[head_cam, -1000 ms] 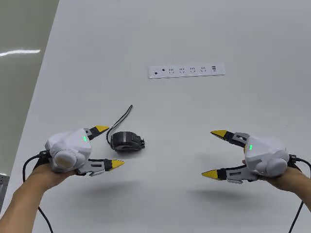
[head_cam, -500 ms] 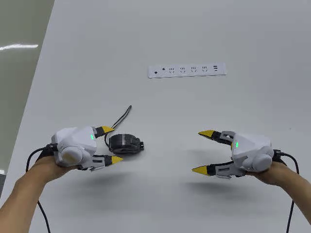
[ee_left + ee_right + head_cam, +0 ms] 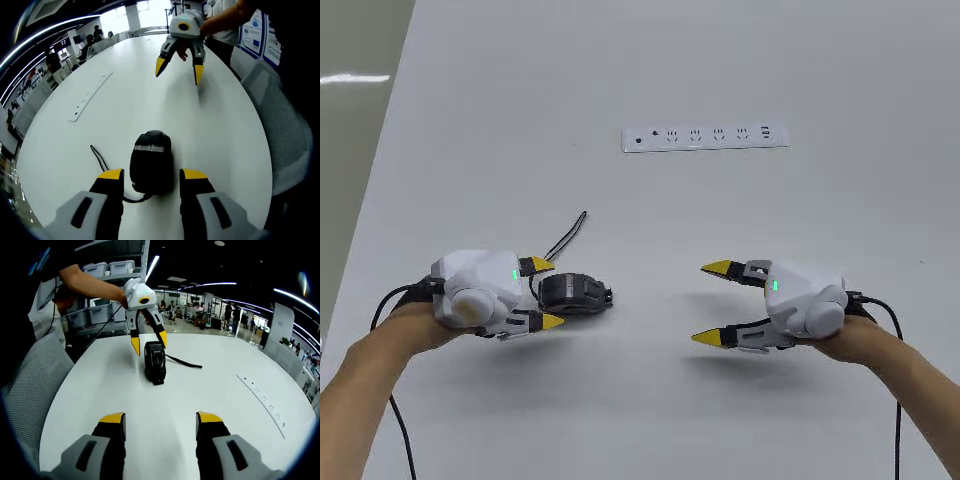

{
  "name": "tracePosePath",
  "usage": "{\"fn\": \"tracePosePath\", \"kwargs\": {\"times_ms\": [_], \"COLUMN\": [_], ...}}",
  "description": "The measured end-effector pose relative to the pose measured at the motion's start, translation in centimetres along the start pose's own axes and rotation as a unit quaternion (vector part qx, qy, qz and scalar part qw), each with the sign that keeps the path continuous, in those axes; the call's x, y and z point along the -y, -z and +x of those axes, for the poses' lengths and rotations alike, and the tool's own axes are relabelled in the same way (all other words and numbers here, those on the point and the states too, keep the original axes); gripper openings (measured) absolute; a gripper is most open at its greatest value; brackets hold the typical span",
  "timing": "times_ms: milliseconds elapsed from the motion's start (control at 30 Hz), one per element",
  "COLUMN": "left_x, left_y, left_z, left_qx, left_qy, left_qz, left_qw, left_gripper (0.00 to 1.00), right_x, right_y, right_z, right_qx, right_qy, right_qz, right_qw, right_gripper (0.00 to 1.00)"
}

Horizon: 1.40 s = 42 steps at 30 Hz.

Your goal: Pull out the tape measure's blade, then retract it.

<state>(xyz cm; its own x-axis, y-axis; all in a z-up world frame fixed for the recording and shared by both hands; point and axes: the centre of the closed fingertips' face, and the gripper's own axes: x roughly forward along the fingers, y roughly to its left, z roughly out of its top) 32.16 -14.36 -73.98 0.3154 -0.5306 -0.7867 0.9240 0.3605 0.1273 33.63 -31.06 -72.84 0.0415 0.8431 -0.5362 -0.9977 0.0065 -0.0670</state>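
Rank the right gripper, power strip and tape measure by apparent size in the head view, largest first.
1. right gripper.
2. power strip, long but thin and farther off.
3. tape measure, near it in area, so unsure.

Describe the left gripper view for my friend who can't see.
A black tape measure lies on the white table between the open left gripper's yellow-tipped jaws. Farther off, the right gripper hangs open over the table, a power strip at left.

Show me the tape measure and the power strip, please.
tape measure (image 3: 570,291): head view, middle of its black case.
power strip (image 3: 705,137): head view, centre of its white body.
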Motion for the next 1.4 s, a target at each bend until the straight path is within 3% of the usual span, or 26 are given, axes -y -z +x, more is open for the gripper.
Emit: {"fn": "tracePosePath", "kwargs": {"times_ms": [533,833,1400], "left_x": [0.0,0.2,0.2], "left_y": [1.0,1.2,1.3], "left_z": [1.6,2.2,2.1], "left_qx": [-0.022,-0.022,-0.009], "left_qy": [0.034,0.048,0.053], "left_qz": [0.021,0.034,0.007], "left_qw": [0.999,0.998,0.9985], "left_gripper": [0.31,0.31,0.29], "right_x": [-0.1,0.2,0.2], "right_y": [0.2,0.1,-0.8], "right_z": [3.9,5.9,9.8], "right_qx": [-0.007,-0.006,0.012], "right_qy": [-0.035,-0.041,-0.051], "right_qz": [-0.003,-0.001,0.026], "right_qw": [0.9993,0.9992,0.9983], "right_gripper": [0.51,0.46,0.35]}}
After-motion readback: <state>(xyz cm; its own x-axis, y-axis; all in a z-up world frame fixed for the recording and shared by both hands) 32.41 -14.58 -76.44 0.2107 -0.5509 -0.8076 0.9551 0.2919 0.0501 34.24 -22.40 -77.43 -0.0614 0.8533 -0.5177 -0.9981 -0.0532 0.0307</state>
